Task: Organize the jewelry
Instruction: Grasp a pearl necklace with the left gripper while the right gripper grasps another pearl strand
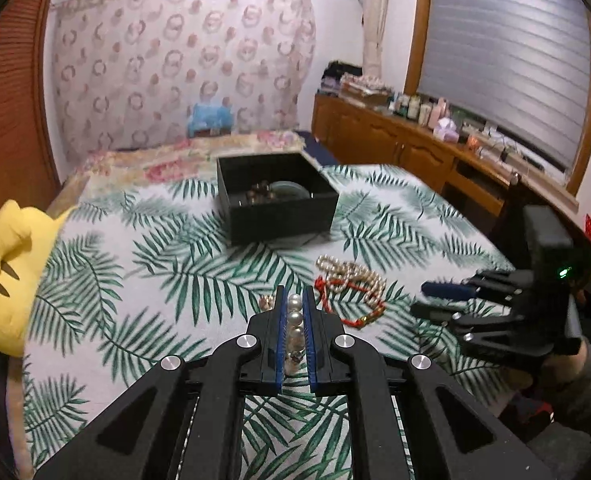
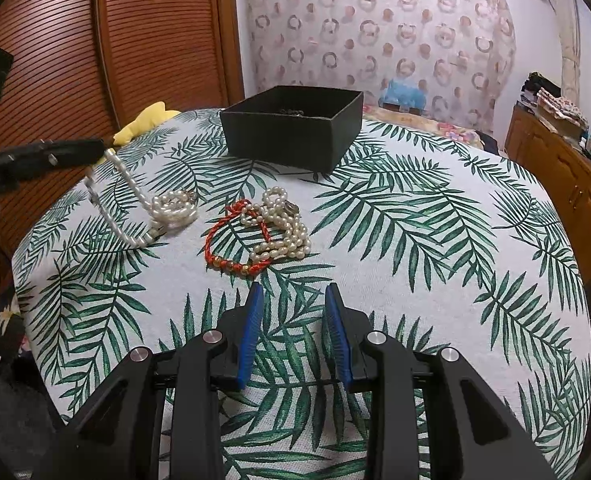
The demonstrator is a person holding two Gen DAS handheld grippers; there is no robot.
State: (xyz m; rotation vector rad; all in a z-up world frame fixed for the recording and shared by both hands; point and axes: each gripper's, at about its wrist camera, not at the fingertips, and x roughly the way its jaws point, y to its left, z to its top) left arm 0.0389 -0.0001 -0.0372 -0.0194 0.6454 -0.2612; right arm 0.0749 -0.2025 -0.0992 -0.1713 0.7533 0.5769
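Home bedroom. Bed [image 2: 415, 240] under a palm-leaf print cover is the anchor. Behind it: floral curtain [image 1: 183, 60] across the wall. Left of it: slatted wooden wardrobe doors [image 2: 95, 52], with a yellow plush toy [image 1: 11, 272] at that edge. Right of it: low wooden cabinets [image 1: 395, 140] loaded with bottles (toiletries, probably) below a shuttered window [image 1: 507, 60].

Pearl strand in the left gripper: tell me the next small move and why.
Probably lift higher, then carry it toward the black box. The left gripper is shut on the pearl strand, but the strand's far end is coiled on the leaf-print cloth.
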